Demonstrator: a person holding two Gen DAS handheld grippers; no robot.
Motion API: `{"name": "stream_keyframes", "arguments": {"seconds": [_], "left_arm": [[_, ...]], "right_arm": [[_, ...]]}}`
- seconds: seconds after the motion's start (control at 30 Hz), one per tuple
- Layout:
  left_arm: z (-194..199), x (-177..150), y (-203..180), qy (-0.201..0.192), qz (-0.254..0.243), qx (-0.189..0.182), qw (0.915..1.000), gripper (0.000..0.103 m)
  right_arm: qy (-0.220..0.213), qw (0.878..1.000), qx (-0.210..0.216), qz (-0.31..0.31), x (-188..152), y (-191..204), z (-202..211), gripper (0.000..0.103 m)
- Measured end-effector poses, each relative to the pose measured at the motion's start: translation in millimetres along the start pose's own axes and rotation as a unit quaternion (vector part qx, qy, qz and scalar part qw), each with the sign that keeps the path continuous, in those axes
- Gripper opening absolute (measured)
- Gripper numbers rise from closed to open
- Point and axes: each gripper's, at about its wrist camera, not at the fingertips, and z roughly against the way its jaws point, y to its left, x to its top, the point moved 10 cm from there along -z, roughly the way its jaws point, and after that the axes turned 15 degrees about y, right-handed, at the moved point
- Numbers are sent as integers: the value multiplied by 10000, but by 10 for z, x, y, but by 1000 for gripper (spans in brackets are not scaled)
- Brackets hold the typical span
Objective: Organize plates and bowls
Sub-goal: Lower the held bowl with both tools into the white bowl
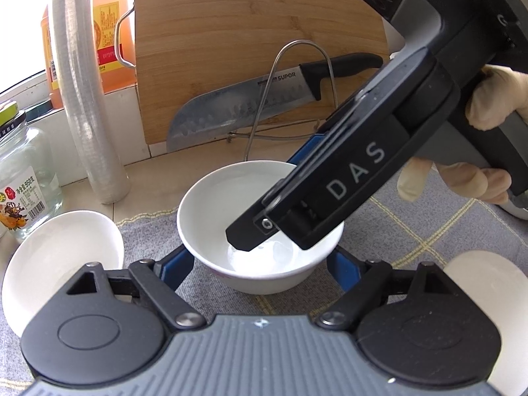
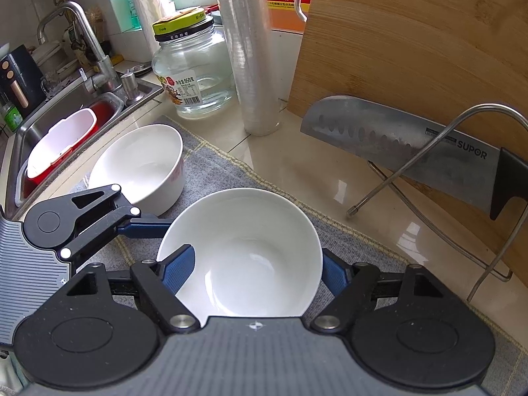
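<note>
Surface: grey checked cloth [image 2: 211,161] on a kitchen counter.
Left gripper [image 1: 260,264]: jaws clamp the white bowl [image 1: 214,198] low on both sides; the bowl sits on the cloth.
Right gripper [image 2: 254,267]: one finger is over the bowl's hollow, the other at its outer rim; whether it pinches is unclear.
Advice: probably confirm one firm hold, then lift level.
Beyond: second bowl [image 2: 138,161] sits close by; knife [image 2: 396,145] lies behind.

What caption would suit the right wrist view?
Right claw clamps a white bowl on the grey mat, knife leaning nearby.
</note>
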Motion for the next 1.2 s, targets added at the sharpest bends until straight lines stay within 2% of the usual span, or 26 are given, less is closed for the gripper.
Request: {"name": "stream_keyframes", "arguments": {"seconds": [0.27,0.63,1.2], "left_arm": [[110,30,-40,170,-72,14,9998,87],[444,63,-193,155,-222,-49,9996,87],[935,-44,-644,38,-612,-234,9978,87]], "right_arm": [[-36,10000,10,-2,-46,71,128,85],[-227,9997,-26,-80,-207,229,481,85],[-462,9981,-313,-259,-714,452,1006,85]]}}
